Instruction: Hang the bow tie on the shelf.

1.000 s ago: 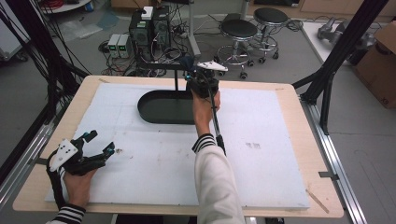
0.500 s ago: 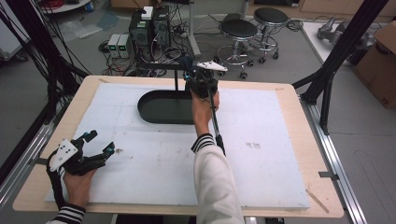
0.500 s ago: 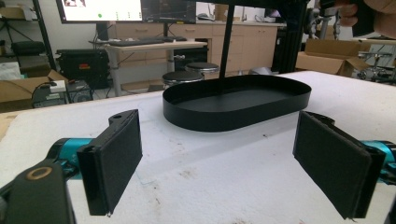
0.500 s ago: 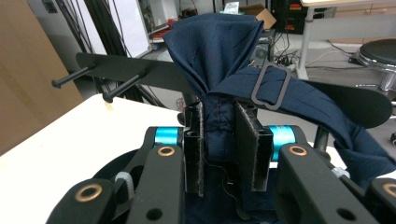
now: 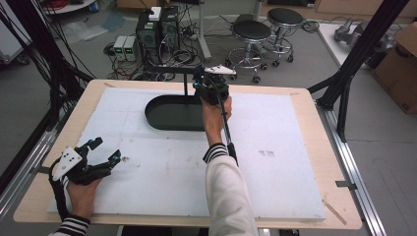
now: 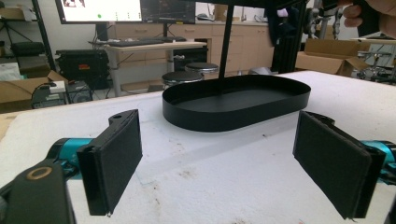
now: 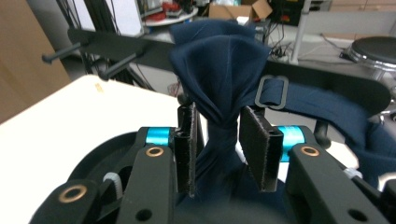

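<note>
Two grippers in high view: left gripper near tabletop's front-left corner, right gripper at black tray's far edge. Left gripper view: jaws spread, nothing between. Right gripper view: jaws pinching bunched navy cloth.

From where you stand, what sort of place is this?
Probably a lab or workshop: a work table framed by black rails, computers with tangled cables on the floor, rolling stools, and a monitor on a desk.
</note>
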`<state>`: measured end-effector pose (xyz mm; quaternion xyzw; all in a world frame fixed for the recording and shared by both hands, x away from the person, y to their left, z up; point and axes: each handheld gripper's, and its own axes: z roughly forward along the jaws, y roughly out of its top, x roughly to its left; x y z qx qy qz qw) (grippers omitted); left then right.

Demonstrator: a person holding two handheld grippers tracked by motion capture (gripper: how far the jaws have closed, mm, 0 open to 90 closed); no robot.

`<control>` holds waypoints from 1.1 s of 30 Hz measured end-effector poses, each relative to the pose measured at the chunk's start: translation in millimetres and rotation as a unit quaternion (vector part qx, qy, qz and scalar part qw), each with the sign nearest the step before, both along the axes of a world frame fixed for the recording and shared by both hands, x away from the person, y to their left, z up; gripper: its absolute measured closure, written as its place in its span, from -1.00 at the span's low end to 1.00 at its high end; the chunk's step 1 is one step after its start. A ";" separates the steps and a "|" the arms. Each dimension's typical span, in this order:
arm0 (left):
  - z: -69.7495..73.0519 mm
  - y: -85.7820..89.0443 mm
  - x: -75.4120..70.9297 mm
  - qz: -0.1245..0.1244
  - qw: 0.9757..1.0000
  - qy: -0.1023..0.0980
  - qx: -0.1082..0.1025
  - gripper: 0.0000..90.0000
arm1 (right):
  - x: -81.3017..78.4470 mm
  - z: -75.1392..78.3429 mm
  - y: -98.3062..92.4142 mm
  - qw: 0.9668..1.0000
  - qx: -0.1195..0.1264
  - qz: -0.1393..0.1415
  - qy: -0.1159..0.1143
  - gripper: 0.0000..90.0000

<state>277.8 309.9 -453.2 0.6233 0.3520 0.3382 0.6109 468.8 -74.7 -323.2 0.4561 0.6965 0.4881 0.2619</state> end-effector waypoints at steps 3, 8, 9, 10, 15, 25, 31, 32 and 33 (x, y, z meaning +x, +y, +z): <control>0.0 -0.2 -0.1 0.000 1.000 0.000 0.000 -0.65 | -2.3 1.0 0.3 1.000 -0.010 0.003 0.004 0.45; 0.0 -0.1 0.0 0.000 1.000 0.000 0.000 -0.65 | -6.9 5.6 0.0 1.000 -0.008 0.011 0.001 0.35; 0.0 -0.1 0.0 0.000 1.000 0.000 0.000 -0.65 | -7.6 6.4 -0.6 1.000 -0.008 0.012 0.001 0.33; 0.0 0.0 0.0 0.000 1.000 0.000 0.000 -0.65 | -8.1 7.2 -1.9 1.000 -0.008 0.013 0.002 0.33; 0.0 -0.1 -0.1 0.000 1.000 0.000 0.000 -0.65 | -12.5 12.9 -7.9 1.000 -0.001 0.012 -0.001 0.30; 0.0 0.1 0.0 0.000 1.000 0.000 0.000 -0.65 | -10.4 9.5 -9.1 1.000 -0.012 0.015 0.016 0.21; -0.1 -0.1 -0.1 0.000 1.000 -0.001 -0.001 -0.65 | -11.6 7.6 -2.5 0.999 -0.037 0.028 0.022 0.12; -0.1 -0.1 -0.1 0.000 1.000 -0.002 -0.001 -0.65 | -12.2 7.7 -1.7 0.998 -0.044 0.030 0.023 0.09; -0.1 -0.2 -0.2 0.000 1.000 -0.002 0.000 -0.65 | -13.1 7.8 -1.0 0.998 -0.051 0.031 0.025 0.05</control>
